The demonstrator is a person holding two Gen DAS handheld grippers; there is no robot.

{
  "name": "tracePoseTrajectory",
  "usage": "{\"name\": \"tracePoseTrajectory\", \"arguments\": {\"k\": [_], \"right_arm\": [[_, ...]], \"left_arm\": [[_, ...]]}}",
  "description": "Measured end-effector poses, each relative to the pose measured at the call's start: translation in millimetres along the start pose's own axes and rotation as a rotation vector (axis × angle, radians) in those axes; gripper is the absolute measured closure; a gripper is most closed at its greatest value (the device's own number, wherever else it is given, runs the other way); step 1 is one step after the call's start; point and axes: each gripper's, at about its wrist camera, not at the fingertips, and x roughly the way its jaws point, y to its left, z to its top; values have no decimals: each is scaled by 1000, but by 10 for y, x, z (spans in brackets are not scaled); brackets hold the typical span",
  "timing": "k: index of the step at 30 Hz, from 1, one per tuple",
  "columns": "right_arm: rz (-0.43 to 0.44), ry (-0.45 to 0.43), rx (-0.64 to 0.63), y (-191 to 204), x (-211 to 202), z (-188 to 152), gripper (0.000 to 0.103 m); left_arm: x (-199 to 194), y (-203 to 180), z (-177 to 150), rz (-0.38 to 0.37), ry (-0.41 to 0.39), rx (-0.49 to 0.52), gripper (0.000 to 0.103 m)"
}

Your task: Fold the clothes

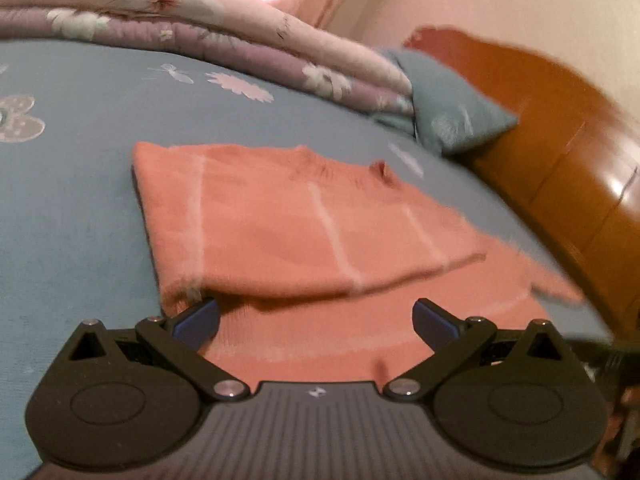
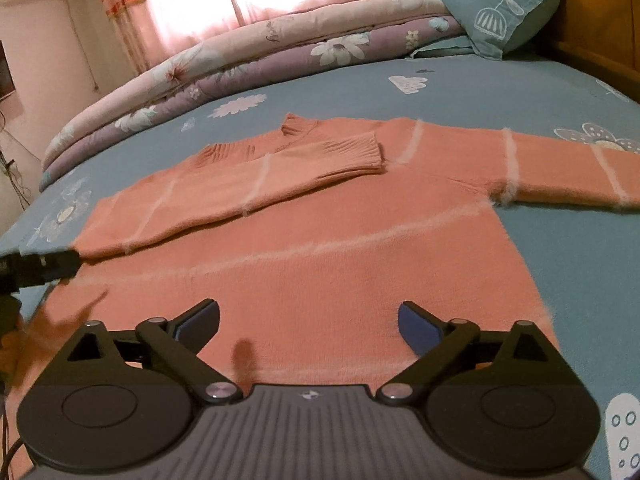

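The right gripper [image 2: 309, 322] is closest to the camera. Its two black arms with blue pads [image 2: 416, 326] are spread wide apart, and nothing is held between them. Under it lies the bottom part of an orange sweater [image 2: 340, 248] with thin white stripes.

The sweater is spread flat on a bed with a blue sheet [image 2: 520, 92] that has white flowers and clouds on it. One sleeve [image 2: 240, 184] is folded across the sweater's body, with its ribbed cuff near the middle. The other sleeve [image 2: 580, 172] sticks straight out to the side on the sheet.

The left gripper [image 1: 316, 318] is wide open too, with nothing in it. It hangs over the sweater's edge, just below the folded sleeve. Its left pad [image 1: 198, 320] is right by the sleeve's edge.

A rolled flowery quilt [image 2: 240, 80] and a blue pillow [image 2: 500, 4] sit at the far side of the bed. A wooden headboard [image 1: 560, 140] stands behind the pillow.
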Motion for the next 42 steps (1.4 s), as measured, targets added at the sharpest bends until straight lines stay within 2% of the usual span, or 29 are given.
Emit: {"name": "tracePoseTrajectory", "arguments": {"k": [3, 5, 7, 10, 13, 14, 16, 19, 21, 23, 24, 29, 31, 36, 39, 42], "right_arm": [[-6, 10, -5, 16, -15, 4, 3], [4, 15, 30, -27, -51, 35, 3], [23, 13, 90, -116, -105, 78, 3], [74, 15, 182, -269, -186, 142, 3], [133, -9, 271, -404, -339, 180, 3], [149, -17, 286, -429, -387, 194, 3], [172, -33, 307, -462, -472, 219, 3], [177, -41, 311, -478, -525, 250, 3], [176, -39, 319, -497, -544, 267, 3], [175, -50, 335, -538, -581, 277, 3], [174, -56, 340, -559, -601, 282, 3], [168, -81, 364, -683, -737, 289, 3], [176, -89, 373, -742, -786, 287, 3], [189, -86, 377, -832, -848, 279, 2], [190, -80, 373, -853, -866, 267, 2], [186, -74, 370, -885, -891, 251, 2]], "left_arm": [[68, 56, 99, 19, -6, -72, 1], [75, 20, 100, 72, 4, -78, 13], [65, -24, 99, 114, 15, -75, 20], [35, -96, 105, 170, 31, -80, 20], [-40, -252, 129, 188, -1, -95, 6], [-34, -307, 130, 175, -8, -80, 5], [73, -360, 135, 171, 26, -75, 5], [225, -300, 112, 293, 58, -107, 7], [227, -288, 84, 307, 45, -91, 8], [236, -340, 69, 350, 51, -47, 18], [245, -379, 66, 376, 59, -27, 19], [253, -566, 94, 455, 99, -11, 18], [157, -665, 48, 457, 103, -18, 13], [-18, -957, -211, 315, 137, -14, 9], [-37, -1042, -419, 333, 181, 17, 9], [-136, -1069, -567, 381, 174, 68, 9]]}}
